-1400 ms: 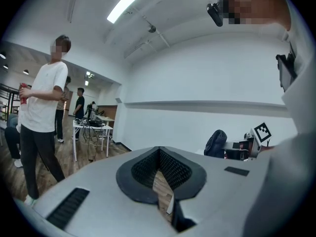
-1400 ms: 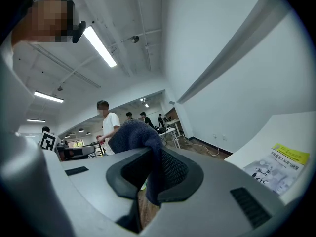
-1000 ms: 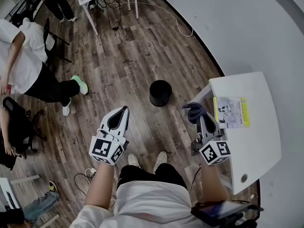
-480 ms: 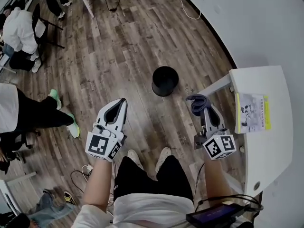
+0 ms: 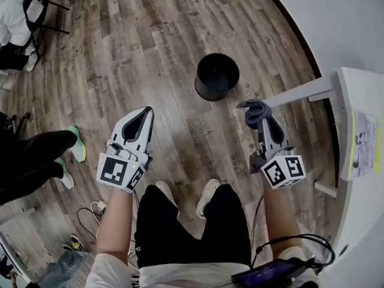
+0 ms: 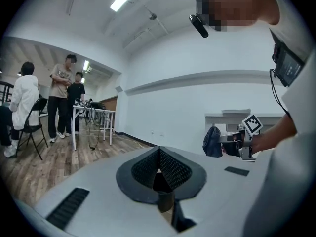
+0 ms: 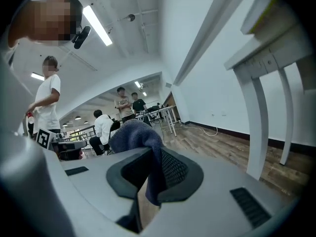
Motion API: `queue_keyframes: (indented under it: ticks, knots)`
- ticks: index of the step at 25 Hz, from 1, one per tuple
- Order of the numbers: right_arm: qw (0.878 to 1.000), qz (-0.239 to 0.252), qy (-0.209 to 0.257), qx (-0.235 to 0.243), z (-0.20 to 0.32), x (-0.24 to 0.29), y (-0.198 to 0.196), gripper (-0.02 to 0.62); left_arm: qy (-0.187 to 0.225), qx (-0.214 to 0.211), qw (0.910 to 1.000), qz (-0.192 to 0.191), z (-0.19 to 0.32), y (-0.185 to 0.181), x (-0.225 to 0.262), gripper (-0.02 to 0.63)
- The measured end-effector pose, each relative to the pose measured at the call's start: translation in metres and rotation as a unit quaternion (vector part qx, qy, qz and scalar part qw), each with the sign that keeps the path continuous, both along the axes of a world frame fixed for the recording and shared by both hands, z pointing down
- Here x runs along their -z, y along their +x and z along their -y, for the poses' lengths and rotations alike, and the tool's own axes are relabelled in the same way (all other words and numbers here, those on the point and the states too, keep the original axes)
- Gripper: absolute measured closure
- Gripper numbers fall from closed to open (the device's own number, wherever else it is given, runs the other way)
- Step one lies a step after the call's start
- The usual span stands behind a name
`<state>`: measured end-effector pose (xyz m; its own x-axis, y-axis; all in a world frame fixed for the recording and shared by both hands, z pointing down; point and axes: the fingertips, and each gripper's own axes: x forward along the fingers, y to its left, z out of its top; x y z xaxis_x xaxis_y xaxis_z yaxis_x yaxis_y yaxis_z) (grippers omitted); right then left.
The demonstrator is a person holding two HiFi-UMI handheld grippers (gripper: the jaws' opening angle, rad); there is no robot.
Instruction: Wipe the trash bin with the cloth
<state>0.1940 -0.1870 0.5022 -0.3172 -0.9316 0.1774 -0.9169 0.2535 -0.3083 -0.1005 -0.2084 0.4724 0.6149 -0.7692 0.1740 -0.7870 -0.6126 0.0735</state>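
Holding the cloth (image 5: 253, 108) clenched in my right tongs (image 5: 264, 116), I judge the approach step active; my left tongs (image 5: 146, 111) are closed and empty. Next move: lower the cloth onto the trash bin (image 5: 216, 77) rim.

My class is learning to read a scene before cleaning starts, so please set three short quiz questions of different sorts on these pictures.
1. Which gripper holds the dark blue fabric cloth?
2. The black round plastic trash bin stands: A on the wooden floor; B on the white table; C on a chair.
3. True or false: the cloth touches the trash bin.
Key: 1 the right gripper, shut on it; 2 A; 3 false, they are apart.
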Motion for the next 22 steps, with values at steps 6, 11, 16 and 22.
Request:
queue_keyframes:
  ticks: [6,11,16,22]
  knots:
    - [1.000,-0.014,0.003,0.016,0.015,-0.096,-0.014,0.551,0.006,-0.002,1.0000,0.000,0.010,-0.021,-0.097,0.595]
    - [0.999,-0.020,0.015,0.042,0.026,-0.160,-0.027,0.551,0.001,-0.011,0.9999,-0.007,0.013,-0.029,-0.168,0.595]
    - [0.998,-0.022,0.025,0.056,0.032,-0.217,-0.035,0.551,0.005,-0.026,0.9996,-0.001,0.010,-0.034,-0.230,0.595]
    - [0.998,-0.018,0.030,0.047,0.037,-0.274,-0.036,0.551,0.008,-0.029,0.9995,-0.001,0.009,-0.041,-0.290,0.595]
